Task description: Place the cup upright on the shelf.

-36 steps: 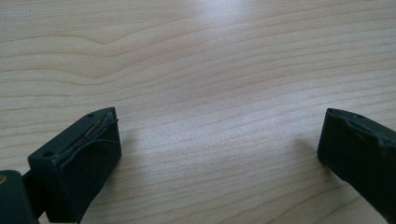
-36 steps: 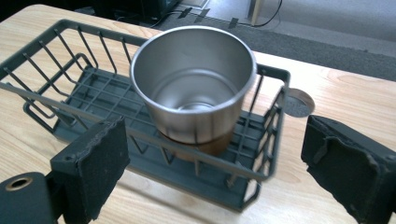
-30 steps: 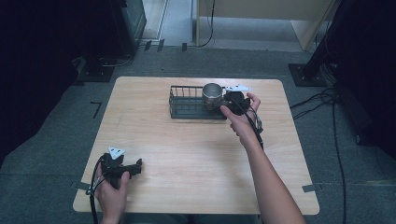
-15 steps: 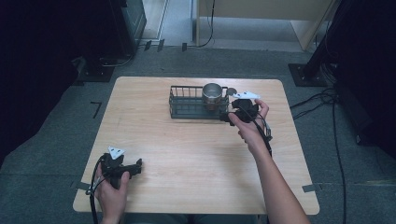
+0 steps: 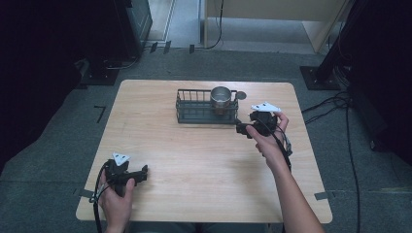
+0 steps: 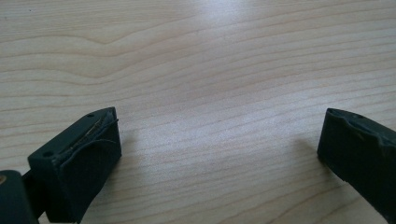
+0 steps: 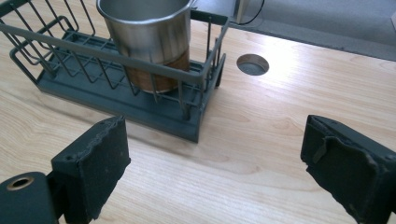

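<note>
A steel cup (image 5: 221, 98) stands upright in the right end of a dark wire rack (image 5: 194, 109) at the far middle of the table. In the right gripper view the cup (image 7: 149, 32) and the rack (image 7: 116, 100) lie ahead and to the left of the jaws. My right gripper (image 5: 241, 129) hovers just off the rack's right end, a little nearer the person, open with nothing between its pads (image 7: 215, 144). My left gripper (image 5: 141, 174) rests near the table's front left, open over bare wood (image 6: 219, 130).
A round cable hole (image 5: 241, 95) in the tabletop (image 5: 204, 160) lies just right of the rack, also seen past the rack's corner in the right gripper view (image 7: 252, 64). Bare wood spreads between the two hands. Dark stands and cables sit on the floor around the table.
My right gripper has drawn away from the cup, moving right and toward the person; the cup stays in the rack. The left gripper has kept still.
</note>
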Motion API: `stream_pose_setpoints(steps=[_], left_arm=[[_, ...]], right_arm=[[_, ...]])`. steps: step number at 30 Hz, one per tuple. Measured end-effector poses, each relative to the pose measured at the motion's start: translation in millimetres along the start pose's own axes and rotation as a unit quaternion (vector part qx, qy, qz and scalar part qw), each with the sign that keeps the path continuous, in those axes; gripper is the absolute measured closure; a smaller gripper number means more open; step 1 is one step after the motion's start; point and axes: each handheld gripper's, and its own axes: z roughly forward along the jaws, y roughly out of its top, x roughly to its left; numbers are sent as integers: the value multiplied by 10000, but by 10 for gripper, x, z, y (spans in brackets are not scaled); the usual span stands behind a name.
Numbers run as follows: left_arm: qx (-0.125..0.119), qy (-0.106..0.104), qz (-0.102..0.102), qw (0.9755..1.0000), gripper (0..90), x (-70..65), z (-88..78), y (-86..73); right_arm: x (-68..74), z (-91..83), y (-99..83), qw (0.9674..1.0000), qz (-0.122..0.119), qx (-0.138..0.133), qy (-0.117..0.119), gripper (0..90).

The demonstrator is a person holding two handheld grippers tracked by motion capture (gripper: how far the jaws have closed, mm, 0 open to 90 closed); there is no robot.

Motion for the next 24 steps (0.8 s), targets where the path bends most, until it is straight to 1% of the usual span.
stream_pose_setpoints(steps=[8, 16, 21, 24], left_arm=[[-5, -1, 0, 10000, 0, 0, 1, 0], [-6, -1, -1, 10000, 0, 0, 1, -1], [-6, 0, -1, 10000, 0, 0, 1, -1], [-6, -1, -1, 10000, 0, 0, 1, -1]], right_arm=[[-103, -90, -140, 10000, 27, 6, -92, 79], [-232, -176, -296, 9997, 177, 23, -181, 81], [-304, -232, -399, 9994, 228, 66, -238, 81], [-345, -269, -454, 9994, 217, 85, -275, 81]])
